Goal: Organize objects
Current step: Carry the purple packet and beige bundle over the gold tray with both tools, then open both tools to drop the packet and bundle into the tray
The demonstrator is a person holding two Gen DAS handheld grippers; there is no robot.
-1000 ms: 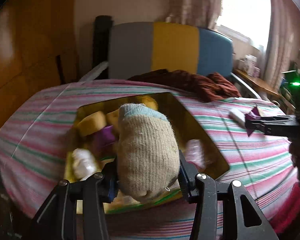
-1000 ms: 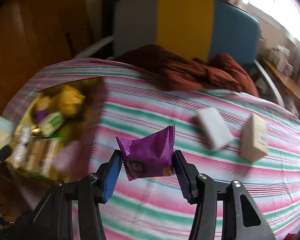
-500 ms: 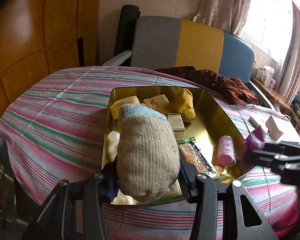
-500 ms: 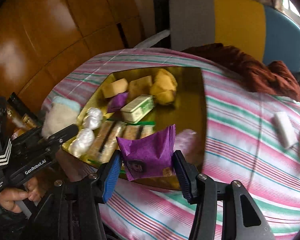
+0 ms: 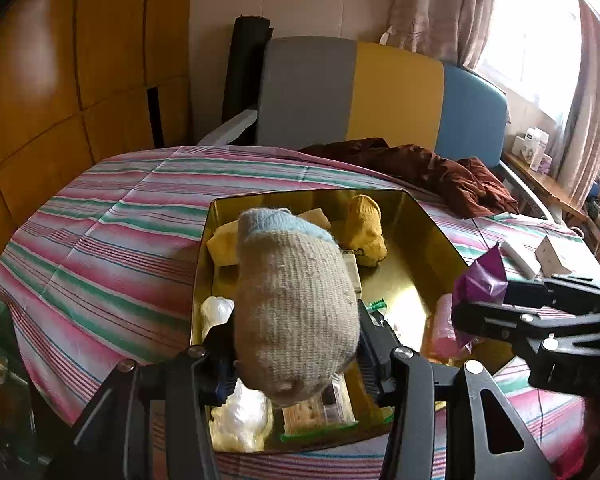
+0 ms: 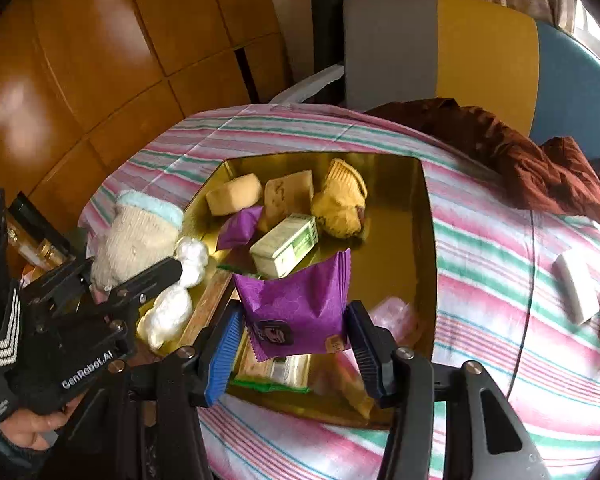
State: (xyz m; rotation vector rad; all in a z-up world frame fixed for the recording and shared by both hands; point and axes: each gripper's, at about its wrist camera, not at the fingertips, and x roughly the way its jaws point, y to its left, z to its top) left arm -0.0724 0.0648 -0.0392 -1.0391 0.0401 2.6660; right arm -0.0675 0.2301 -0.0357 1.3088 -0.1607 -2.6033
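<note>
Purple snack packet (image 6: pixel 296 312), pinched in the right gripper (image 6: pixel 296 344), had swung over the gold tray (image 6: pixel 416 240) beside the left gripper (image 5: pixel 296 344) squeezing the rolled sock (image 5: pixel 296 304), so both looked ready to drop in.

Left claw (image 5: pixel 296 344) and right claw (image 6: pixel 294 344) both clamped on loads.

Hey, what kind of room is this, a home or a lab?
Most likely a lived-in home room: a striped cloth covers the table, curtains hang at a window, and wood panelling lines the wall.
</note>
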